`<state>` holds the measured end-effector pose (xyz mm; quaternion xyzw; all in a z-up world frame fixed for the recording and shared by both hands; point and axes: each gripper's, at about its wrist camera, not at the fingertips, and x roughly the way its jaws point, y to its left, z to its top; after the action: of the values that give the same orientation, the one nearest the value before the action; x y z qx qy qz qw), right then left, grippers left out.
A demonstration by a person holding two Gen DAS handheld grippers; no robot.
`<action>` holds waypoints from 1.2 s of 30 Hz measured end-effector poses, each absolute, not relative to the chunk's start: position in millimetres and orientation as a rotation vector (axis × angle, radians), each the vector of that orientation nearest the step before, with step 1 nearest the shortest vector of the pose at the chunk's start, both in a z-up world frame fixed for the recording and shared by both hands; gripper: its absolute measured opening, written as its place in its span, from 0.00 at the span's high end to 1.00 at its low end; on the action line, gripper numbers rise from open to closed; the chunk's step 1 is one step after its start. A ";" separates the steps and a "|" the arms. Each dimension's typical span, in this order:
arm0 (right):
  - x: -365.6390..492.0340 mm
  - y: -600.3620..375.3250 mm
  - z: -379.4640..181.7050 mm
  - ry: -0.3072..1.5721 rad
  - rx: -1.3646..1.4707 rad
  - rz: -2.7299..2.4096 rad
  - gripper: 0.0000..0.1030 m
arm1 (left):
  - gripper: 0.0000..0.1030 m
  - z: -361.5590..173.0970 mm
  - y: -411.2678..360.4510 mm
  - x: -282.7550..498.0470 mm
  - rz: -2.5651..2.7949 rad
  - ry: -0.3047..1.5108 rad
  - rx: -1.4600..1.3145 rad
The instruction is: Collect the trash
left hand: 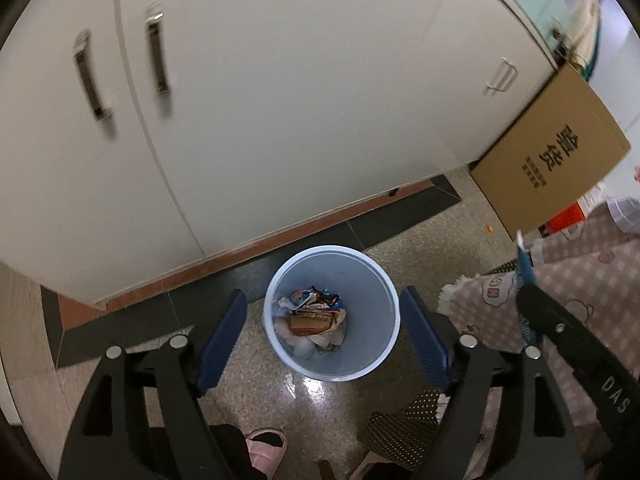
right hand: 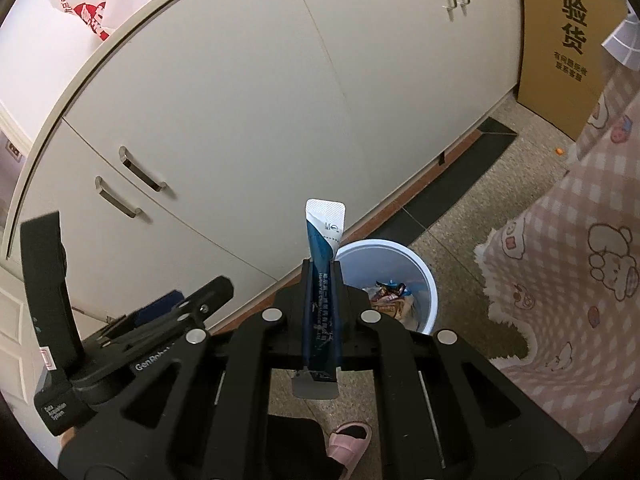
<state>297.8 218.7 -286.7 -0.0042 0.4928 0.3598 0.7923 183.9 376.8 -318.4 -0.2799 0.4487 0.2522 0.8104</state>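
Note:
A light blue trash bin stands on the speckled floor before white cabinets, with crumpled wrappers at its bottom. My left gripper is open and empty, hanging above the bin with a blue finger on each side. My right gripper is shut on a blue and white sachet that sticks up between its fingers. The bin is just beyond and right of it. The right gripper with the sachet shows at the right of the left wrist view.
White cabinets with metal handles stand behind the bin. A cardboard box leans at the right. A pink checked blanket hangs at the right. A pink slipper is on the floor below. A plastic bag lies on the cabinet.

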 end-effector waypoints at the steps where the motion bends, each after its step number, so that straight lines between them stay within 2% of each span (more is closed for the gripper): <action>1: 298.3 221.1 -284.8 1.044 -0.010 0.774 0.90 | 0.26 -318.0 379.7 181.5 0.547 0.957 -0.608; 4: 300.1 225.1 -282.4 1.037 -0.013 0.774 0.86 | 0.25 -314.6 384.3 176.4 0.558 0.953 -0.613; 5: 300.6 225.4 -281.9 1.037 -0.015 0.766 0.79 | 0.25 -312.7 384.8 175.8 0.560 0.950 -0.614; 7: 300.3 222.8 -279.1 1.025 -0.006 0.758 0.47 | 0.24 -309.9 385.3 175.9 0.559 0.945 -0.616; 14: 287.5 206.0 -252.4 0.957 -0.045 0.724 0.47 | 0.24 -292.8 371.8 173.9 0.532 0.929 -0.621; 19: 268.3 178.1 -219.3 0.865 -0.074 0.651 0.42 | 0.24 -263.0 350.6 170.9 0.484 0.894 -0.602; 36: 167.2 8.6 -89.7 0.536 0.021 0.429 0.24 | 0.21 -97.7 188.9 129.2 0.242 0.636 -0.242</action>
<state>167.2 8.6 -89.7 0.0102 0.2625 0.2104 0.9417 129.2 188.9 -97.7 -0.1182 0.3112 0.1186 0.9355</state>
